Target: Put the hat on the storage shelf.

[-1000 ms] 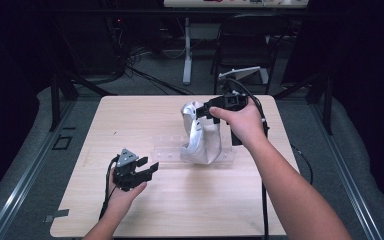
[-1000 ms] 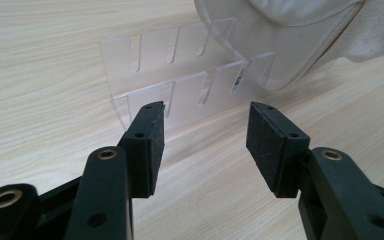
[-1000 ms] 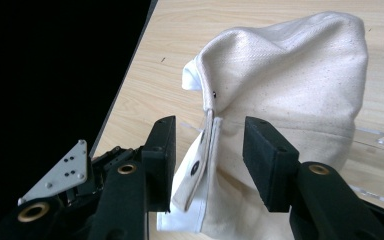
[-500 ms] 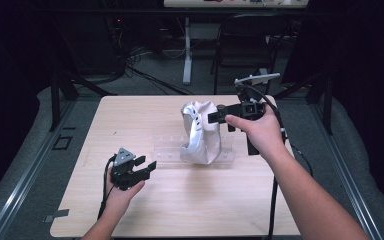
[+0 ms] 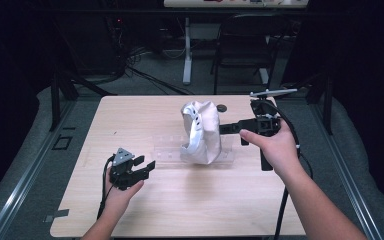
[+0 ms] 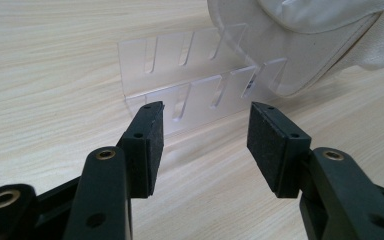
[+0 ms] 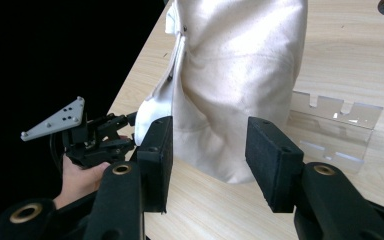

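**White cloth bag standing on a clear rack, an open tool on each side**

A white cloth bag stands upright near the middle of the pale wooden surface. Its lower end sits in a clear plastic rack, a low slotted piece lying flat on the surface. In the left gripper view the rack shows two rows of narrow slots, with the bag resting over its far end.

The right tool is held level just beside the bag, its jaws pointing straight at the cloth. In the right gripper view the right tool has its jaws spread wide and empty. The bag rises directly ahead of them, close to the pads but not pinched between them. Part of the rack sticks out from behind the bag, ahead of one jaw.

The left tool rests low over the surface, short of the rack's bare end and well apart from the bag. In the left gripper view the left tool is also wide open and holds nothing. The rack lies just ahead of its pads, not touching them.

Beyond the bag, a small dark round object lies on the surface near its far edge. Behind the surface stand table legs, a chair frame and loose cables on a dim floor.
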